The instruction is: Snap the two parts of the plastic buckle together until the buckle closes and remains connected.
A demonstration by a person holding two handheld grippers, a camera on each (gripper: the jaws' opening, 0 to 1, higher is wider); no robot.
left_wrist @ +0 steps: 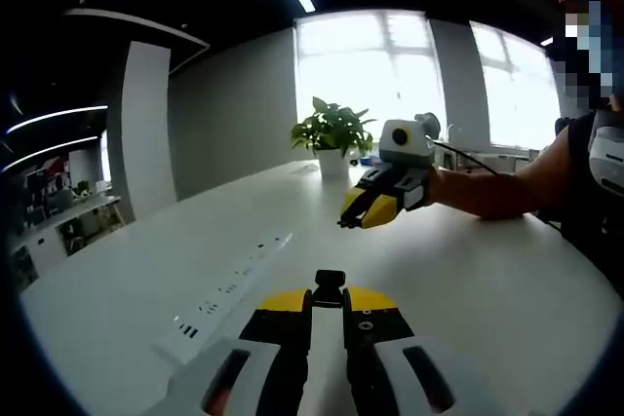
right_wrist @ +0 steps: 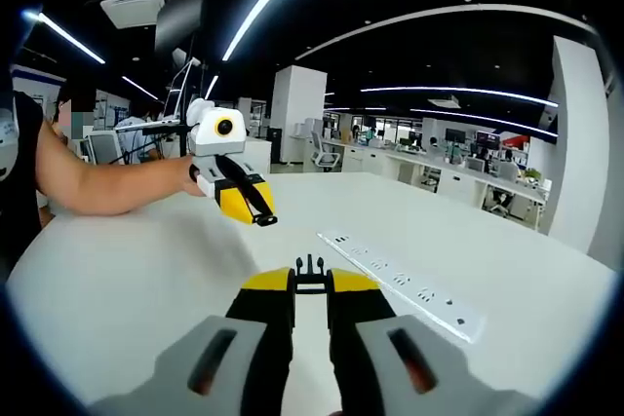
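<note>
Left tongs clench a black buckle part, mostly hidden. Right tongs clench the pronged part, partly hidden, above the desk.

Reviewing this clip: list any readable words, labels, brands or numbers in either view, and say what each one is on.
No legible text in either view.
Power strip: socket markings only, no readable lettering.
Left gripper and right gripper, each shut on a black buckle part: no printed label visible.
Background office signs in the right gripper view: too small and blurred to read.
</note>
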